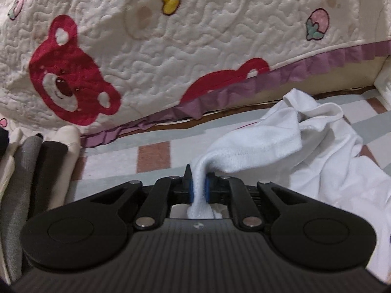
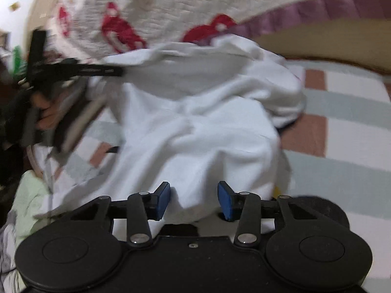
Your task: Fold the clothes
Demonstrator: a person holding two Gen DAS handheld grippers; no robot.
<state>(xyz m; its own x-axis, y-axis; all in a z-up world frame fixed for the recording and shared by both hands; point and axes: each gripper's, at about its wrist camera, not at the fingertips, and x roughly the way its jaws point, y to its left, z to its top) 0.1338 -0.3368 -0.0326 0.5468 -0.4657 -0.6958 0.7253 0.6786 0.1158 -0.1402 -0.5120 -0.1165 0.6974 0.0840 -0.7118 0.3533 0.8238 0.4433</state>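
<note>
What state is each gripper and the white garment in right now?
left gripper: shut, fingers pinching a hem of the white garment
right gripper: open, fingers apart over the cloth, gripping nothing
white garment: crumpled, unfolded, lying on the checked mat

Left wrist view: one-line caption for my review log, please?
Left hand-held gripper shut on a white garment's hem, lifting it off a checked mat beside a bear-print quilt.

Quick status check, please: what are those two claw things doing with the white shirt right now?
Left gripper clamped on white garment edge. Right gripper open, just over it. Garment bunched on checked mat. Nothing blocking.
</note>
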